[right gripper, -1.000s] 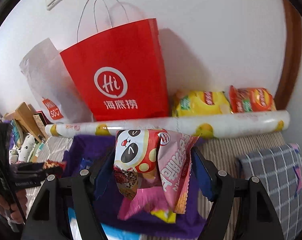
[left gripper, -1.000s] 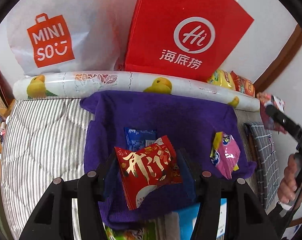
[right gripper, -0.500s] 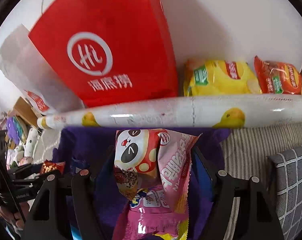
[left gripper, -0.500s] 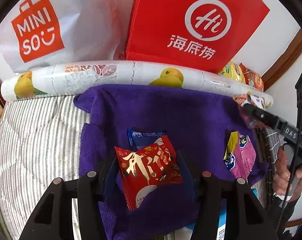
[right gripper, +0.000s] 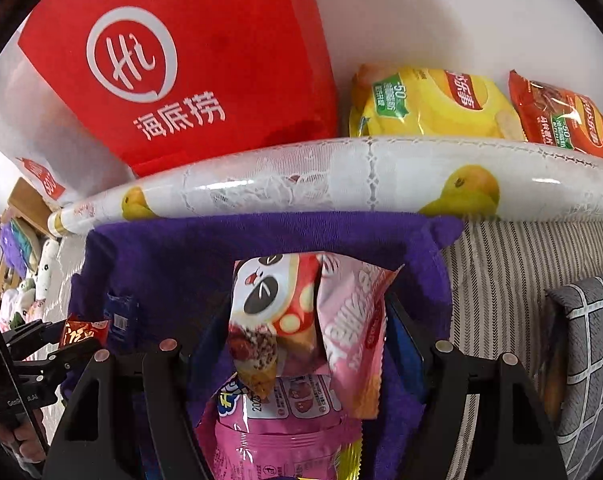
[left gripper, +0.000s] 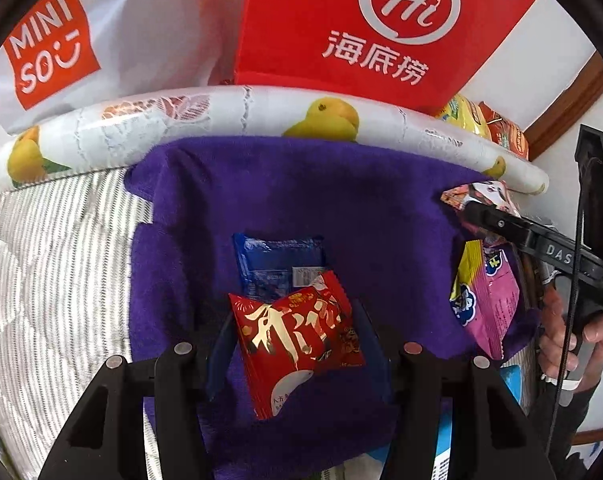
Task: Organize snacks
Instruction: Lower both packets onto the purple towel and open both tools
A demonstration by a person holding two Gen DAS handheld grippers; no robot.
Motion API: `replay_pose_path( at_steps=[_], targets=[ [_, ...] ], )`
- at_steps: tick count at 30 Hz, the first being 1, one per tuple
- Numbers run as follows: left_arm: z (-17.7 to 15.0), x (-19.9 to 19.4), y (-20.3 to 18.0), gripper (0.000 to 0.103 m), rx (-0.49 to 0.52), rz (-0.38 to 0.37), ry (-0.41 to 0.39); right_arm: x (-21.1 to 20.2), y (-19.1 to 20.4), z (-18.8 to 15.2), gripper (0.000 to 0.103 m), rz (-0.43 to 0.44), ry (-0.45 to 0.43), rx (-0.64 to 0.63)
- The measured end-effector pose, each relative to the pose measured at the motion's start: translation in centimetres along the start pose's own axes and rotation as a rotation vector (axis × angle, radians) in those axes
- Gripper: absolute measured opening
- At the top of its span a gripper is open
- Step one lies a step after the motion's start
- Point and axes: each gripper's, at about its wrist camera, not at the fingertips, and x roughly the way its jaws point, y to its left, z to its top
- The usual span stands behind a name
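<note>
The left gripper (left gripper: pixel 297 340) has its fingers clamped on a red packet (left gripper: pixel 297 334), tilted, long axis running up toward the right, above the purple towel (left gripper: pixel 361 208). A blue packet (left gripper: pixel 279 262) lies flat just beyond, its near edge hidden. The right gripper (right gripper: pixel 311 332) pinches a panda packet (right gripper: pixel 275 312), hanging point-down over a pink packet (right gripper: pixel 285 436) cut off by the frame. The towel's far edge meets a patterned roll (right gripper: pixel 341 176); bare purple lies between the packets.
</note>
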Motion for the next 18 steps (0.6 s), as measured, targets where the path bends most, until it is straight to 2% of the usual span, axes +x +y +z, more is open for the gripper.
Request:
replay_pose_path(
  at_steps=[9,12,14,17,18],
  targets=[
    [0.0,1.1,0.2,0.056,-0.013,-0.007,0.030,0.3,0.6,0.2,0.075,-0.012,0.018,-0.018],
    [-0.1,1.1,0.2,0.056,-0.011,-0.008,0.036,-0.5,0.6,0.3,0.081,-0.011,0.001,-0.025],
    [-0.1,1.1,0.0,0.057,-0.010,-0.015,0.041,-1.2,0.9,0.3,0.082,-0.003,-0.021,-0.029],
    [0.1,0.8,-0.1,0.061,-0.012,-0.017,0.042,-2.8,1.4,0.4,0.082,-0.004,-0.057,-0.024],
    [0.2,0.5,-0.1,0.066,-0.012,-0.015,0.033,-3.3,1.5,0.4,0.082,-0.004,-0.071,-0.020]
  ],
)
